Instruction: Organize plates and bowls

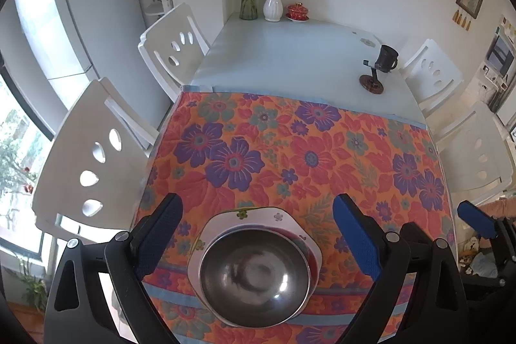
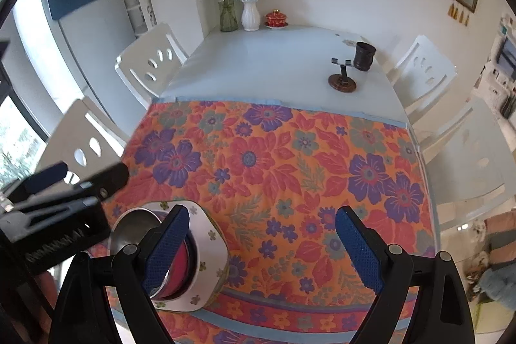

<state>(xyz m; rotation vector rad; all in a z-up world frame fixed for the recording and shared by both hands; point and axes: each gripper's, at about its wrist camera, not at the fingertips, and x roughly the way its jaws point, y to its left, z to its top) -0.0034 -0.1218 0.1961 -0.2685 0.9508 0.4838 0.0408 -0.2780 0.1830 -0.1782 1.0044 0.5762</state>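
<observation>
Steel bowl [image 1: 254,278] nested in red dish on floral plate [image 1: 277,216]; both grippers' jaws apart, empty.

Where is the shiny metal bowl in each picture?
Left wrist view: the metal bowl is at the bottom centre, between the open jaws of the left gripper, stacked on a white flowered plate.
Right wrist view: the bowl is at the lower left, partly hidden behind the right gripper's left finger.
Shared landmark: the white vase at the far end of the table.
</observation>
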